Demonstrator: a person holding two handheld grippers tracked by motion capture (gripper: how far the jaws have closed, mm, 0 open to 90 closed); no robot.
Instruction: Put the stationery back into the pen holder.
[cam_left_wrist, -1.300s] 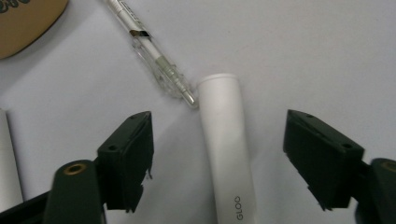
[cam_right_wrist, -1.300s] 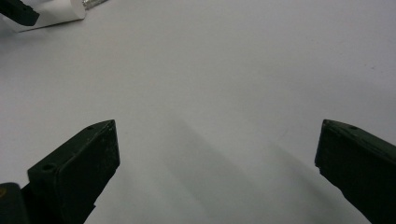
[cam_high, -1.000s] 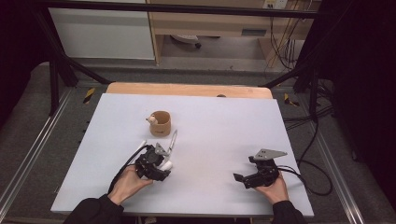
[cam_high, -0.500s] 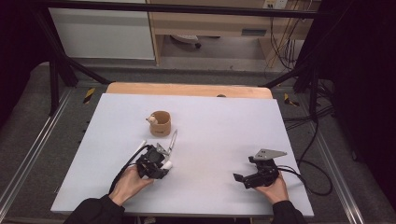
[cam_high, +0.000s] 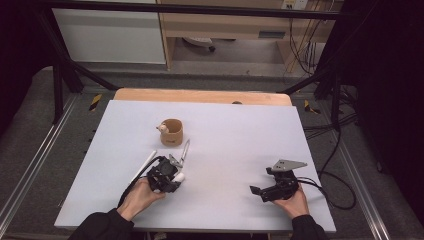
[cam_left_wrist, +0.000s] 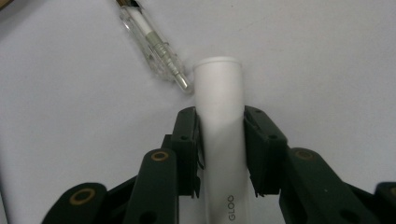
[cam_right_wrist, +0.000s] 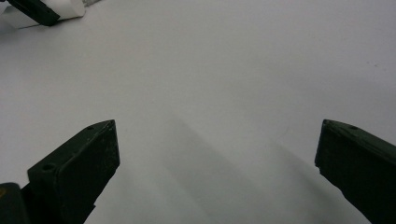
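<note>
Gripping a white glue stick (cam_left_wrist: 223, 154), the left gripper (cam_left_wrist: 220, 140) has just been closing its jaws, and both black pads now press the tube's smooth round sides a little below its flat capped end. The letters GLOO run along the barrel. In the high view that gripper (cam_high: 176, 176) lies low at the near left of the table (cam_high: 235, 130), held by the left hand (cam_high: 137, 197), with the stick's white end poking out toward the right.

Judging by its look, the stick is light, rigid plastic, a plain cylinder with a slick skin. It should not crush under the pads, but it could slip or roll between them if tilted steeply. A hold across the middle of the barrel, as now, seems the safest place, since the cap end could pull off.

Just beyond the stick's tip lies a clear plastic pen (cam_left_wrist: 154, 44), slim and hard, with a white refill and a small spring visible inside; its point sits very near the stick, perhaps touching, though I can't tell. Farther off stands a short brown cup (cam_high: 171, 132), possibly cardboard or wood, with something small and pale at its rim.

The right gripper (cam_right_wrist: 217, 154) rests at the near right with its jaws wide apart over the bare matte white tabletop, holding nothing.
</note>
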